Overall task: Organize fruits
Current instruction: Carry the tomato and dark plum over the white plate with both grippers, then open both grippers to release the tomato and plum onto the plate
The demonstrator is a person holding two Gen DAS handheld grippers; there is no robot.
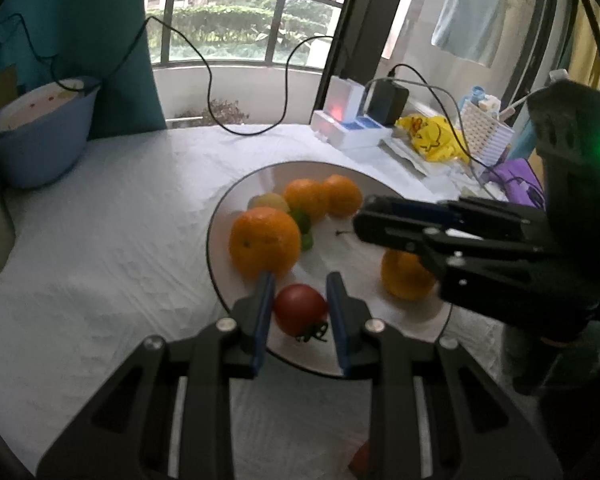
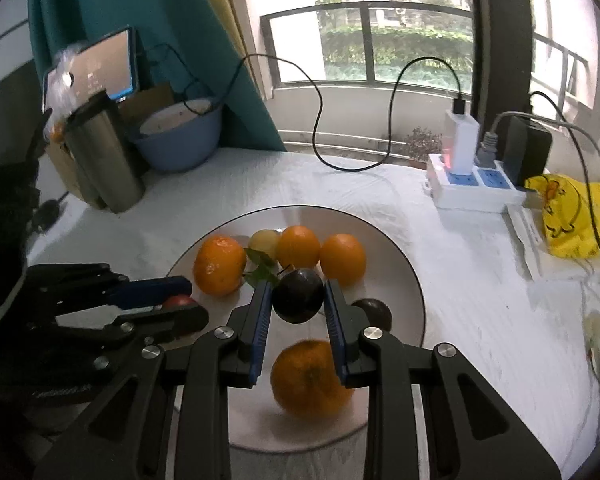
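A round grey plate (image 1: 248, 186) (image 2: 400, 276) lies on the white cloth. It holds several oranges (image 1: 264, 242) (image 2: 220, 266), a pale yellow fruit (image 2: 264, 242), green leaves (image 2: 260, 270) and a dark plum (image 2: 374, 312). My left gripper (image 1: 300, 284) (image 2: 196, 300) is shut on a red tomato (image 1: 300, 310) (image 2: 178, 302) over the plate's near rim. My right gripper (image 2: 297, 286) (image 1: 360, 220) is shut on another dark plum (image 2: 298, 296) above the plate's middle, with an orange (image 2: 308, 380) (image 1: 406, 276) beneath it. That plum is hidden in the left wrist view.
A blue basin (image 1: 40, 136) (image 2: 180, 136) and a steel tumbler (image 2: 104, 160) stand at the back left. At the back right are a white power strip (image 2: 472, 188) (image 1: 348, 128) with chargers and trailing black cables (image 2: 320, 120), and a yellow bag (image 2: 572, 220) (image 1: 432, 136).
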